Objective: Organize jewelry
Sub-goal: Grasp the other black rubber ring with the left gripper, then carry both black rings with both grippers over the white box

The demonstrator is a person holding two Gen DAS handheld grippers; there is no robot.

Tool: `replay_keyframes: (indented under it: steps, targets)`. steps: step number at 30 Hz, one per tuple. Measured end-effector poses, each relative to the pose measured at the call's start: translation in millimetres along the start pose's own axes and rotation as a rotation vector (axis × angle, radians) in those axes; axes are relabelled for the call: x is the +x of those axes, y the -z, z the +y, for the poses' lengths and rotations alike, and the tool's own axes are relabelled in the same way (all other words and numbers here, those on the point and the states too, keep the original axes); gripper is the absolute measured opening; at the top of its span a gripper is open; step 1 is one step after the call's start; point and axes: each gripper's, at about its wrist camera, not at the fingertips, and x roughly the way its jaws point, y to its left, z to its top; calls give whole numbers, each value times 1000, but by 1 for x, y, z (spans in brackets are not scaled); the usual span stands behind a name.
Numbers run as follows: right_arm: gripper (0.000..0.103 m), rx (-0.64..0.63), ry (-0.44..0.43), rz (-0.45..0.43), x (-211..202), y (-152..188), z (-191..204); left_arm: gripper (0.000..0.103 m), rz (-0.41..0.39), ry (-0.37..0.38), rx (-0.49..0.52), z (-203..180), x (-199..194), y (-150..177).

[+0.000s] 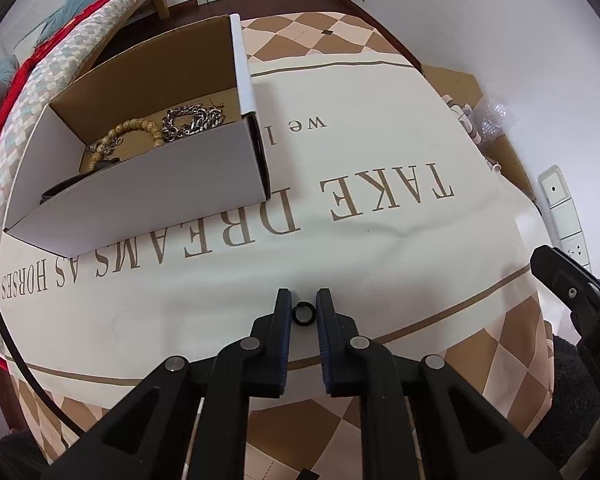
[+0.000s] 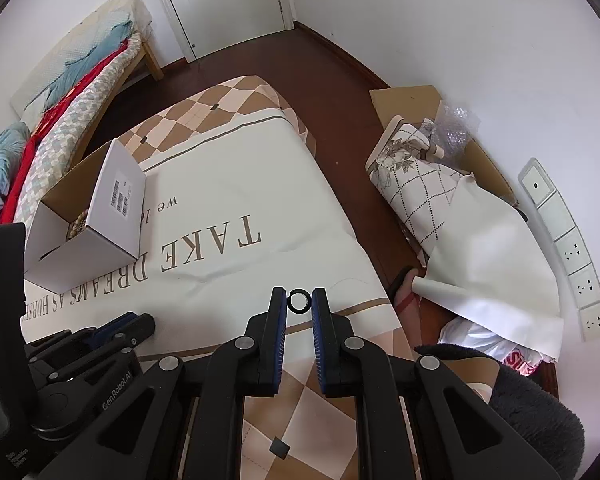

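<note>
Since each ring is tiny, light, rigid and slick, pinch across its rim: left gripper (image 1: 304, 312) nips ring (image 1: 303, 313), right gripper (image 2: 299, 300) nips its ring (image 2: 299, 300); box (image 1: 148, 184) sits at 10 o'clock.

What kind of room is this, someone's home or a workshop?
Most likely a bedroom in a home. A bed heaped with quilts stands by the wall near a white door, wall sockets sit low on the wall, and a printed cloth covers the table being worked on.

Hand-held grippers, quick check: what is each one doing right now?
Left hand-held gripper: shut on a small black ring.
Right hand-held gripper: shut on another small black ring.
</note>
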Motion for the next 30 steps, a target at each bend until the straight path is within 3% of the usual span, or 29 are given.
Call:
replay_keyframes:
  steps: [10,16,23,26,30]
  targets:
    - [13,-29,-54,-44,-22,-10,20,10,-46,5,-19,26,-32,12]
    - [13,-57,-152,-72,-35,-25,52,10,-86,26,-101,77,-79,10]
    - [13,-140,-319,-42,-29,-59,121,10,-146,26,-227,158,-120,-29]
    - [13,-157,-380,9,-14,-79,150,10,-138,20,-229,171,-117,-49]
    - [13,-171,-394,100,12,-104,177,10,-84,36,-242,184,-94,-75]
